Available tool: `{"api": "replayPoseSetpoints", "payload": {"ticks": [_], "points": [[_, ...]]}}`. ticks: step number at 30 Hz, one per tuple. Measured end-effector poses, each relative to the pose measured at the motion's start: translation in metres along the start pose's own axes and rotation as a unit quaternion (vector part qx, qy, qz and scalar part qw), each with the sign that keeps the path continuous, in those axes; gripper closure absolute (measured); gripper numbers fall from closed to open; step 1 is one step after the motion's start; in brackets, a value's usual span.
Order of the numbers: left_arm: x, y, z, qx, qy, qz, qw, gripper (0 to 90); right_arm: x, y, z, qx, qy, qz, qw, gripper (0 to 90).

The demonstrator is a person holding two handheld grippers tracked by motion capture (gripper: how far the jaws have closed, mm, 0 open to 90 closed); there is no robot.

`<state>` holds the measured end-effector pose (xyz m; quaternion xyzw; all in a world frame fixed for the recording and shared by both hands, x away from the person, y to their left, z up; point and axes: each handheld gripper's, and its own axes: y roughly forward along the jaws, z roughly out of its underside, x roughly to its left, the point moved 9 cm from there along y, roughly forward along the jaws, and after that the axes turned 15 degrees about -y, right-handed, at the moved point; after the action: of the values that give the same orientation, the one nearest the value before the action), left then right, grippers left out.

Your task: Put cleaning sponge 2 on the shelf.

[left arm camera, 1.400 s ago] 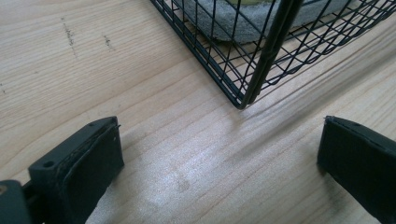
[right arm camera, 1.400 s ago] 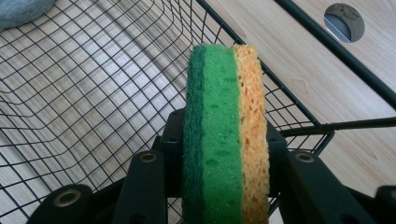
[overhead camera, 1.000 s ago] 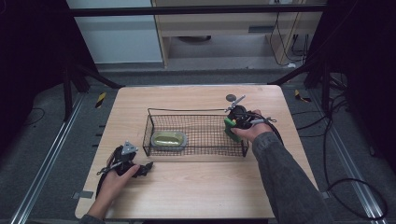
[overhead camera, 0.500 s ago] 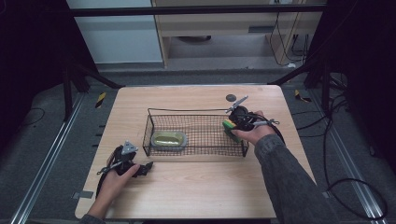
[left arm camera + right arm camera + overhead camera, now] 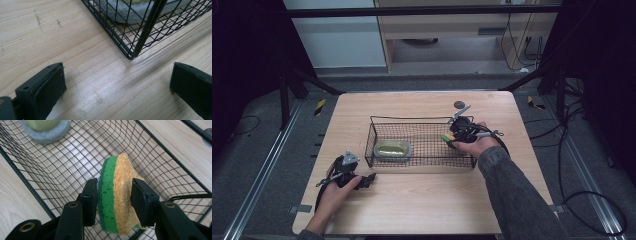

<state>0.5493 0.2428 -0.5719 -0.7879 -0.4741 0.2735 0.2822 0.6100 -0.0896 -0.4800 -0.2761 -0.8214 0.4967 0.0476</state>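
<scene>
Right, my right fingers (image 5: 113,202) are clamped on the sponge (image 5: 117,195) just above the wire basket (image 5: 422,145)'s right end. Released tilted, it could catch the rim and tumble onto the worktop (image 5: 422,200). Left fingers (image 5: 117,87) sit apart, idle.

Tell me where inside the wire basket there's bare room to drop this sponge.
The wire basket floor is bare from the soap dish at its left end across to the right wall, under the sponge in the right gripper. Only the left end is crowded.
</scene>
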Motion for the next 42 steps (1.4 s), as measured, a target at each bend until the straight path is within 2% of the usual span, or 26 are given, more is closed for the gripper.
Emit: {"api": "replayPoseSetpoints", "payload": {"ticks": [6,13,22,25,26,30,33,34,35,36,37,38,39,42], "points": [[0.000,0.000,0.000,0.000,0.000,0.000,1.0000,0.0,0.008,0.006,-0.005,0.007,-0.001,-0.004,1.0000,50.3],[0.000,0.000,0.000,0.000,0.001,0.001,1.0000,0.0,0.012,0.009,-0.006,0.003,0.002,-0.011,0.9999,42.1],[0.000,0.000,0.000,0.000,0.001,0.001,1.0000,0.0,0.006,-0.010,-0.003,-0.021,0.016,0.019,0.9995,33.8],[0.000,0.000,0.000,0.000,0.001,0.001,1.0000,0.0,-0.002,-0.023,0.004,-0.029,0.023,0.041,0.9985,26.8],[0.000,0.000,0.000,0.000,0.001,0.001,1.0000,0.0,-0.002,-0.023,0.004,-0.029,0.023,0.041,0.9985,26.8],[0.000,0.000,0.000,0.000,0.001,0.001,1.0000,0.0,-0.016,-0.041,0.019,-0.048,0.042,0.070,0.9955,15.3],[0.000,0.000,0.000,0.000,0.001,0.000,1.0000,0.0,-0.025,-0.053,0.029,-0.060,0.062,0.091,0.9921,10.6],[0.000,0.000,0.000,0.000,0.001,0.000,1.0000,0.0,-0.025,-0.053,0.029,-0.060,0.062,0.091,0.9921,10.6],[0.000,0.000,0.000,0.000,0.001,0.001,1.0000,0.0,-0.034,-0.062,0.039,-0.068,0.078,0.109,0.9886,8.0],[0.000,0.000,0.000,0.000,0.001,0.001,1.0000,0.0,-0.034,-0.062,0.039,-0.068,0.078,0.109,0.9886,8.0],[0.000,0.000,0.000,0.000,0.001,0.000,1.0000,0.0,-0.040,-0.068,0.049,-0.071,0.095,0.120,0.9856,6.9],[0.000,0.000,0.000,0.000,0.001,0.000,1.0000,0.0,-0.040,-0.068,0.049,-0.071,0.095,0.120,0.9856,6.9],[0.000,0.000,0.000,0.000,0.001,0.001,1.0000,0.0,-0.046,-0.073,0.060,-0.070,0.108,0.131,0.9830,6.9],[0.000,0.000,0.000,0.000,0.001,0.001,1.0000,0.0,-0.051,-0.077,0.075,-0.071,0.124,0.140,0.9797,7.1]]}}
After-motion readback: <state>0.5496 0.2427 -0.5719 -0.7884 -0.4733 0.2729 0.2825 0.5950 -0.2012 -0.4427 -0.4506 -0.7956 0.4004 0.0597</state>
